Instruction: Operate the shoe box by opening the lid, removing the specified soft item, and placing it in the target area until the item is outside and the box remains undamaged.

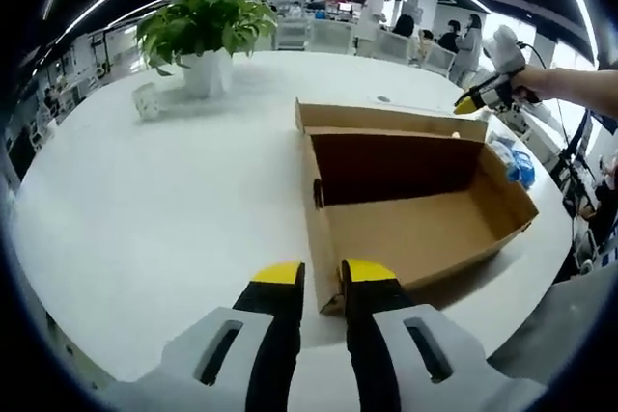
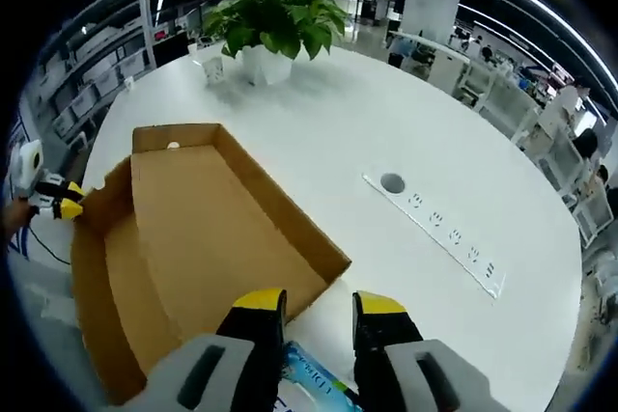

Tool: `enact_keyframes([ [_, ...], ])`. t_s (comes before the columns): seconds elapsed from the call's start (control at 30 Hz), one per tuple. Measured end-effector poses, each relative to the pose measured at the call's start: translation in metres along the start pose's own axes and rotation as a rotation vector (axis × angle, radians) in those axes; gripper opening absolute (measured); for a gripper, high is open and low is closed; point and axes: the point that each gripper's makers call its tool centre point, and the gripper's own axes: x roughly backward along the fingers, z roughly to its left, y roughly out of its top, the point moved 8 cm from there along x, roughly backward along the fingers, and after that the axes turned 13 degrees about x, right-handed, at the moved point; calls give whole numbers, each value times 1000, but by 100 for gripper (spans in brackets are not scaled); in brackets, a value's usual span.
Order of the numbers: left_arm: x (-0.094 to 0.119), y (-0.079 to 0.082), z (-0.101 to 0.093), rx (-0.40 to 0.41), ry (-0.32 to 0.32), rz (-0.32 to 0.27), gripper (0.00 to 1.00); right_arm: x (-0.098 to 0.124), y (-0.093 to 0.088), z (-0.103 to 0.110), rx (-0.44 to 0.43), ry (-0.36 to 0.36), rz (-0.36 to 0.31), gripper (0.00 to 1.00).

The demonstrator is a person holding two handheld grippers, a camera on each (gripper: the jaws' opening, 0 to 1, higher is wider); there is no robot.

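Lying open, shoe box (image 1: 415, 209) lengthwise between tools

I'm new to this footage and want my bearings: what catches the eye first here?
The open cardboard shoe box lying on the round white table, its inside apparently empty. Behind it stands a leafy potted plant in a white pot. In the right gripper view, a blue packet lies on the table just outside the box, between the jaws of the right hand-held gripper.
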Motion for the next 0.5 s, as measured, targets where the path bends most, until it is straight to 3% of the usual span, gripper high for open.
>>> enact_keyframes([
  [0.17,-1,-1,-2,22,-1,1,11,-8,0,-4,-198,-13,-23,20],
  [0.5,-5,-2,-4,66,22,3,6,-24,-6,11,-223,-7,41,17],
])
